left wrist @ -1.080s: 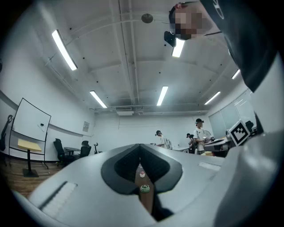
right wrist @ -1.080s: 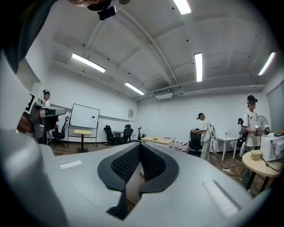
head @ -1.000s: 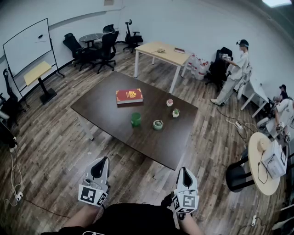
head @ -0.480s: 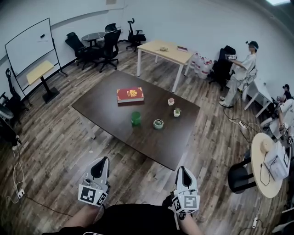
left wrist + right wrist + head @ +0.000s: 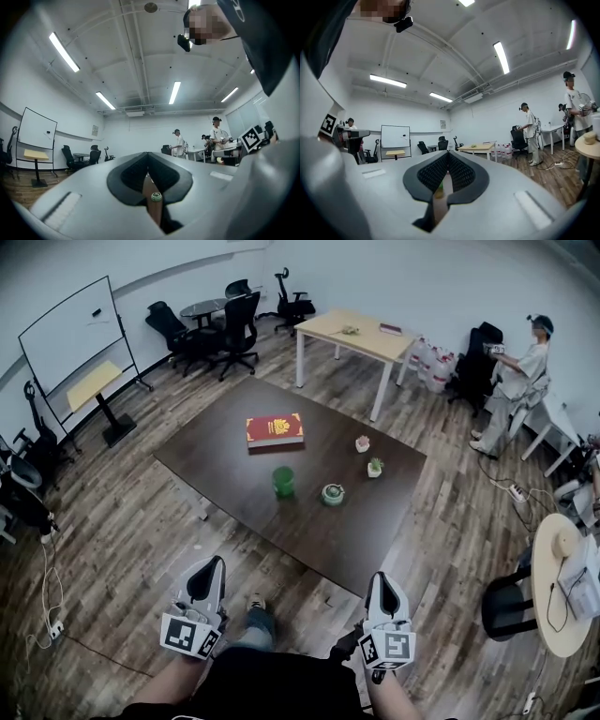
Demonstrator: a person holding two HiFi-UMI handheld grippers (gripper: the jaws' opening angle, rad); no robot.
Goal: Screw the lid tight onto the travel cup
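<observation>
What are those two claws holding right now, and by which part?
Nothing. The left gripper and right gripper are both shut and empty; the green cup stands untouched on the table.

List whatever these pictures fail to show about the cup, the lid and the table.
Head view: green cup too small to tell whether empty.
Head view: round item beside it, probably the lid, too small to confirm.
Left gripper view: the shut left gripper blocks nearly all of the table.
Right gripper view: the shut right gripper does likewise.
</observation>
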